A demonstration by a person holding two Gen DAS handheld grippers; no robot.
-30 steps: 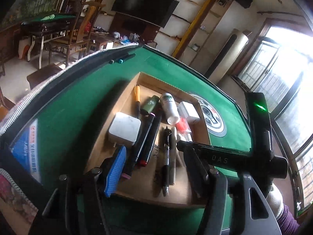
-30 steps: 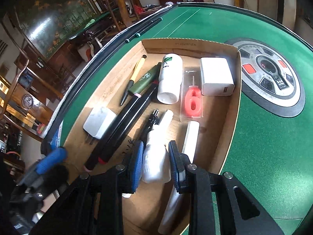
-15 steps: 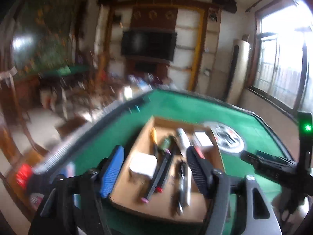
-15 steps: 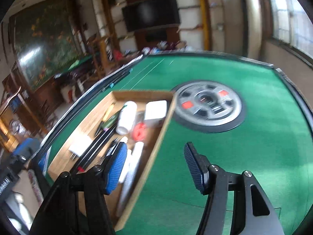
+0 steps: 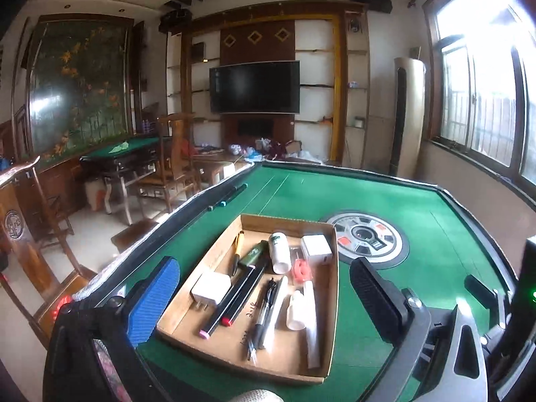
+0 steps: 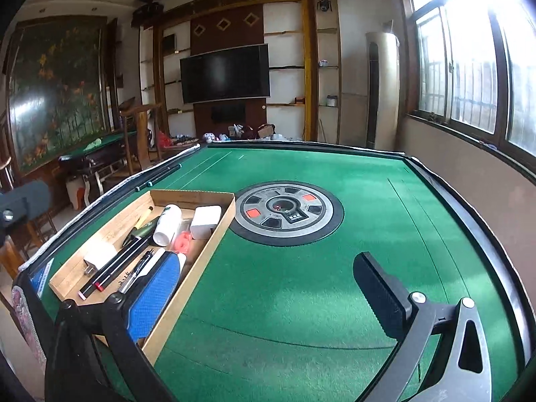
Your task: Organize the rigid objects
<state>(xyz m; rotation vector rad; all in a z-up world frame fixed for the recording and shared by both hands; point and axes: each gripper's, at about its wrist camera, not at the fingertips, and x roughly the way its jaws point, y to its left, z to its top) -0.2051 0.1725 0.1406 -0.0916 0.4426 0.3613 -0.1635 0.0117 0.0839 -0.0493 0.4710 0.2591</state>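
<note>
The left gripper (image 5: pixel 264 305) has its jaws wide; they have just been opening, and nothing is pressed between them. The right gripper (image 6: pixel 268 296) is also wide after opening, with only green felt between its fingers. Ahead lies a shallow cardboard tray (image 5: pixel 330 345) on the green table (image 6: pixel 335 268). In it lie white chargers (image 5: pixel 211 288), black markers (image 5: pixel 239 291), pens (image 5: pixel 264 308), a white bottle (image 5: pixel 279 252) and a red packet (image 5: pixel 301 268), side by side.
</note>
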